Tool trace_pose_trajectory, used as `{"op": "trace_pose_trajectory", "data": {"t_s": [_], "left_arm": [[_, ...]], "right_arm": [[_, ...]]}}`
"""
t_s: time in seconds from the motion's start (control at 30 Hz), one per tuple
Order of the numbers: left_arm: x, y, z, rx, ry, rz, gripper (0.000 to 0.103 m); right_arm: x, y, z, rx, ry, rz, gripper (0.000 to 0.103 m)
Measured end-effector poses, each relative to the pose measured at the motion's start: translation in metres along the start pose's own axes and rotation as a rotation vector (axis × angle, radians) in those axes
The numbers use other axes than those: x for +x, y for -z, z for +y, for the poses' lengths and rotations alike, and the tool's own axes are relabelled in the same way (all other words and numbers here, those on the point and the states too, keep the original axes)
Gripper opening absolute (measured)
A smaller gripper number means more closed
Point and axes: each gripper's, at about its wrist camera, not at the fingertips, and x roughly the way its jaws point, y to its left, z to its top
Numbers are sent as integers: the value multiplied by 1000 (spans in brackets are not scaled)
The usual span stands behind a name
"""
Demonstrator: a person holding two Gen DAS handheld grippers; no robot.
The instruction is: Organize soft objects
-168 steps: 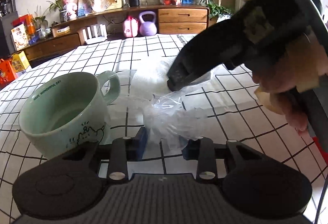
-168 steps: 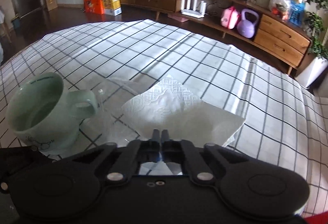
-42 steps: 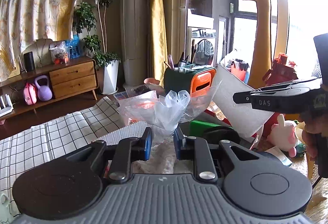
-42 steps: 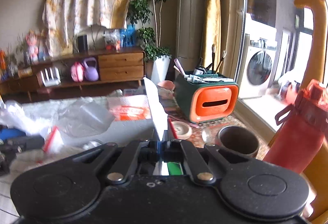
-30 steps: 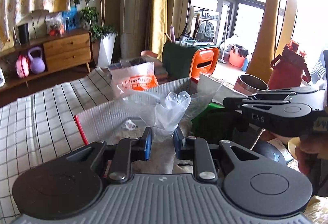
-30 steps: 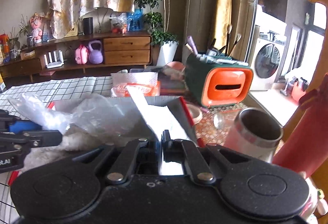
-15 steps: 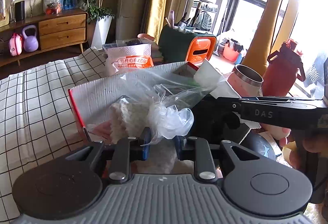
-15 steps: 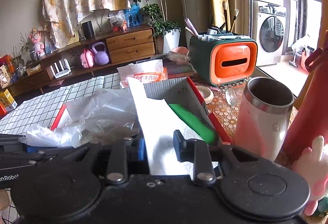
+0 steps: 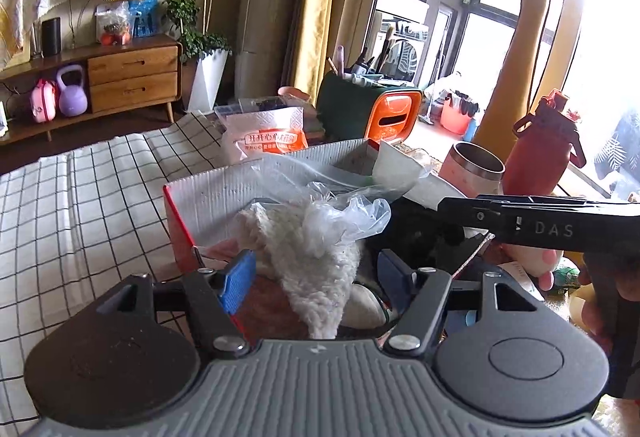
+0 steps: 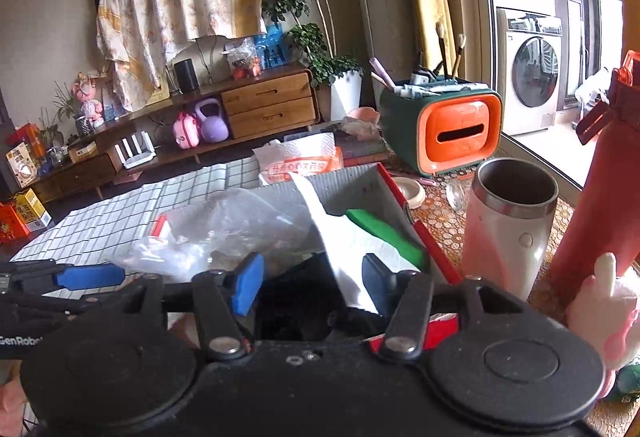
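Only rightward: green sponge (image 10: 384, 233).

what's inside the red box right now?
In the red box: clear plastic bag, white tissue, a green item, a fluffy white piece. Its floor is covered.

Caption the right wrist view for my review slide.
Right gripper open over the red box, tissue released beside the plastic bag.

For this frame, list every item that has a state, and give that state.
Left gripper: open, jaws just opening, clear of the bag.
Right gripper: open, jaws just opening.
Crumpled clear plastic bag: in the box.
White paper napkin: draped into the box.
Red-edged grey cardboard box: open.
Steel tumbler: upright, lidless.
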Motion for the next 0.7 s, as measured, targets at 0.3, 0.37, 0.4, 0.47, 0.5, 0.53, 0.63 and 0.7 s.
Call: {"op": "trace_pose_trajectory", "data": {"t_s": [0.3,0.37,0.4,0.47,0.5,0.53,0.63,0.7], "left_arm": [[-36,4,0,15,-4,-36,67],[-44,7,1,17,-8,-40,67],[-48,9,1,17,-5,-43,67],[-57,12,2,20,-7,-50,68],[-62,14,2,21,-10,-54,69],[-66,16,2,22,-9,-58,71],[-80,21,2,25,-21,-66,71],[-89,25,3,20,-21,-74,71]], "right_arm": [[-37,2,21,-28,-62,-53,71],[-48,3,27,-40,-73,-78,74],[-54,4,29,-42,-78,-89,75],[-63,6,34,-45,-90,-106,78],[-67,7,37,-48,-96,-112,78],[-71,9,40,-53,-101,-119,80],[-83,15,49,-72,-115,-140,85],[-91,20,56,-85,-123,-155,87]]}}
